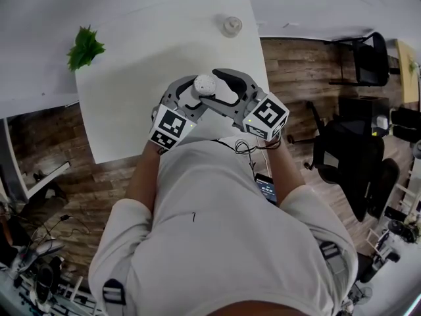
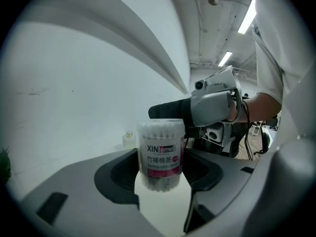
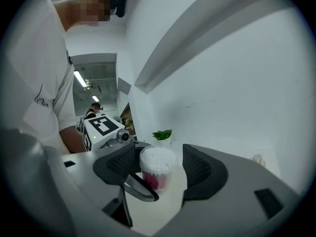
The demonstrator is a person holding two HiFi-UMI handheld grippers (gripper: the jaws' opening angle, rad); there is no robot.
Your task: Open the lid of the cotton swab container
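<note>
The cotton swab container [image 1: 204,84] is a clear round tub with a pink label [image 2: 161,158], packed with white-tipped swabs. It stands near the front edge of the white table [image 1: 131,91], and a clear lid seems to sit on top. My left gripper [image 2: 161,158] is shut on the tub's body, one pad on each side. My right gripper [image 3: 158,164] faces it from the other side, jaws wide around the tub's top [image 3: 158,158]. A gap shows at its right pad [image 3: 197,169], so it stands open.
A small green plant [image 1: 84,47] stands at the table's far left corner. A small clear bottle [image 1: 231,25] is at the far edge. Black office chairs [image 1: 355,157] stand on the wooden floor to the right. The table's front edge lies just under the grippers.
</note>
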